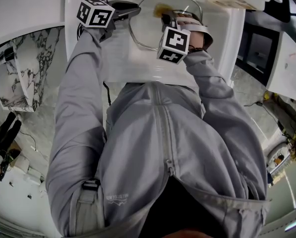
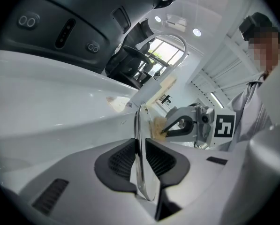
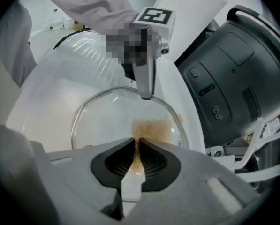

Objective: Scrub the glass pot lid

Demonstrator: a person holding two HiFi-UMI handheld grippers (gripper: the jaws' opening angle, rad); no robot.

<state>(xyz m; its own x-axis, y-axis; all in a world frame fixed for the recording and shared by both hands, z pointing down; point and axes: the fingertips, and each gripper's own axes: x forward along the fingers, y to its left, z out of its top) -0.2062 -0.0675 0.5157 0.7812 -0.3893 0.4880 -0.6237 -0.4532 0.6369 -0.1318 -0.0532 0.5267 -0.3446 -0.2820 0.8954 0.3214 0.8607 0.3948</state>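
Glossy clear glass lid (image 3: 109, 121), shiny metal rim (image 3: 73, 136), rough sponge (image 3: 151, 129).

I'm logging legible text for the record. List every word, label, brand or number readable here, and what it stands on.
No text can be read.
Jacket print: a small logo line, too blurred to read.
Marker cubes: black-and-white square patterns, no words.
Dark appliance: button marks too small to tell.

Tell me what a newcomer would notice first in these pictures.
The glass pot lid hangs over the white sink, its rim clamped in the left gripper. The right gripper pinches a tan scrub pad against the lid's face. A big dark appliance looms beside the sink, at the right gripper view's right.
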